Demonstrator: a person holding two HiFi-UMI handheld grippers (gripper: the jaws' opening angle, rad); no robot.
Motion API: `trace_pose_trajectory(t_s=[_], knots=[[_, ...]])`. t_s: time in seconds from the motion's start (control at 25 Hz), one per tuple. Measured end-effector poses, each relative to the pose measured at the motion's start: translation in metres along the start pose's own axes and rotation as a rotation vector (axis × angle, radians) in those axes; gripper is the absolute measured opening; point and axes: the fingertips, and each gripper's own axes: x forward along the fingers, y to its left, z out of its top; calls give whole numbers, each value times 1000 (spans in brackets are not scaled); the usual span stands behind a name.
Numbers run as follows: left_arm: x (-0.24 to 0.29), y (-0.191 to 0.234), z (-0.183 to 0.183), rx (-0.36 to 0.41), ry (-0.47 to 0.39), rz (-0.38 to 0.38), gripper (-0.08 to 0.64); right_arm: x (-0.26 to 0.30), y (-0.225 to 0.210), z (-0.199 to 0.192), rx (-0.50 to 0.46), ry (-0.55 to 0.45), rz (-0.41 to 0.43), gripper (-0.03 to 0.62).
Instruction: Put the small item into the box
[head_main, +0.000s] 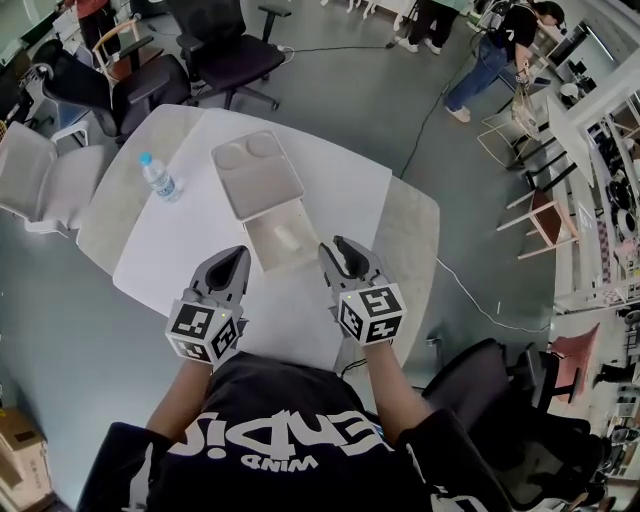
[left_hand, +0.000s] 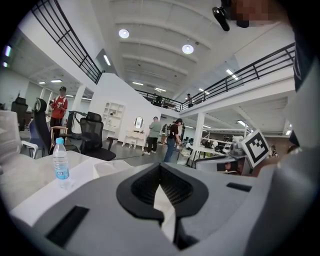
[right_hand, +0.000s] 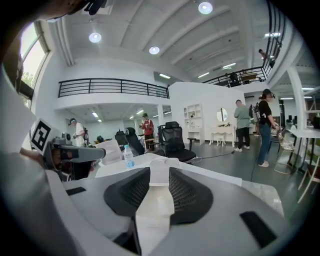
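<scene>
A shallow cream box (head_main: 283, 243) lies open on the white table (head_main: 180, 245), its lid (head_main: 256, 174) folded back on the far side. A small pale item (head_main: 286, 237) rests inside the box. My left gripper (head_main: 233, 266) hovers just left of the box, jaws together with nothing between them; the left gripper view shows its tips (left_hand: 160, 167) meeting. My right gripper (head_main: 344, 254) hangs just right of the box. It is open, and the box (right_hand: 160, 161) shows through the empty gap between its pads (right_hand: 186, 190).
A water bottle (head_main: 159, 179) stands on the table's far left. Black office chairs (head_main: 228, 52) and grey chairs (head_main: 40, 175) ring the far side. A person (head_main: 500, 50) stands at the back right. A black chair (head_main: 500, 410) is close on my right.
</scene>
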Motion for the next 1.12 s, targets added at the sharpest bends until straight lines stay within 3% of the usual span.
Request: trace_pose_trajectory(t_s=[0.28,0.68,1.12], knots=[[-3,-8,-4,3,-2,-10,8,-29,5,-6,25,-54,-27,137],[-15,-9,-15,-13,-6,4,8,-54,2,-20,93,-175,-106,85],[-18,-8,-19,11,-30,16,8,-50,8,-42,96,-147,-135,25]])
